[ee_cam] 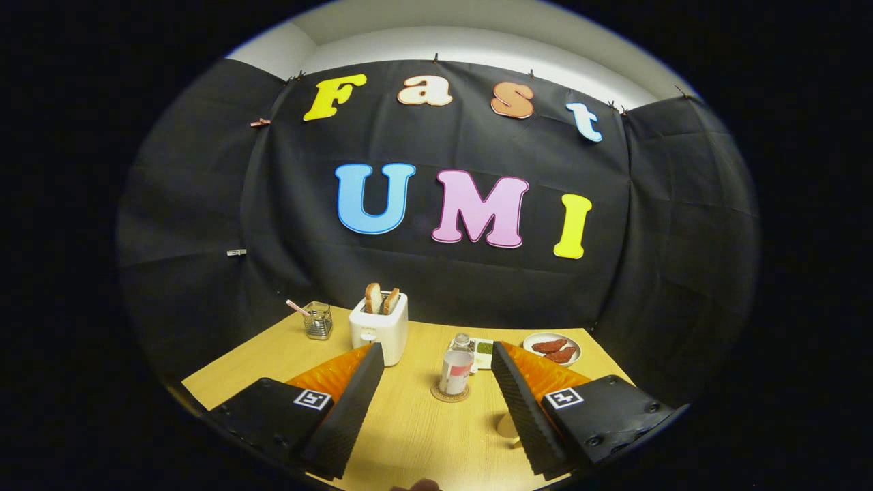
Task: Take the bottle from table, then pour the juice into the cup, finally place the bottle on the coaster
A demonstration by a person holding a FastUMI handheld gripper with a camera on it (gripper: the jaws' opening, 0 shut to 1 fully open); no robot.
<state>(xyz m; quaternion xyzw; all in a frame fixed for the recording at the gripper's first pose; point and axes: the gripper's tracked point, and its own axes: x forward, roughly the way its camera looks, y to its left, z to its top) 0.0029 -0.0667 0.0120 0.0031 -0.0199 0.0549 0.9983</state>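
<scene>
A: Jaws first: how do they stand?

B: Wide apart, gripping nothing. The gripper (436, 348) has both fingers (348, 409) over the table (409, 436), with bare wood between them.

A: And the bottle?

B: The bottle (455, 372) stands upright on the coaster (450, 394), just ahead of the fingers and in line with the gap, touching neither. I'd judge the placing done, so the step is getting clear.

A: How to do that well?

B: Draw straight back along the fingers' line, keeping them spread. No sideways swing: a pale thing, maybe the cup (506, 426), sits half hidden right against the right finger, and the toaster (379, 327) is close past the left fingertip.

A: What does the bottle look like?

B: Small and pale, with a reddish label round the body and what looks like a cap on top. It's too small to tell how much juice it holds.
</scene>
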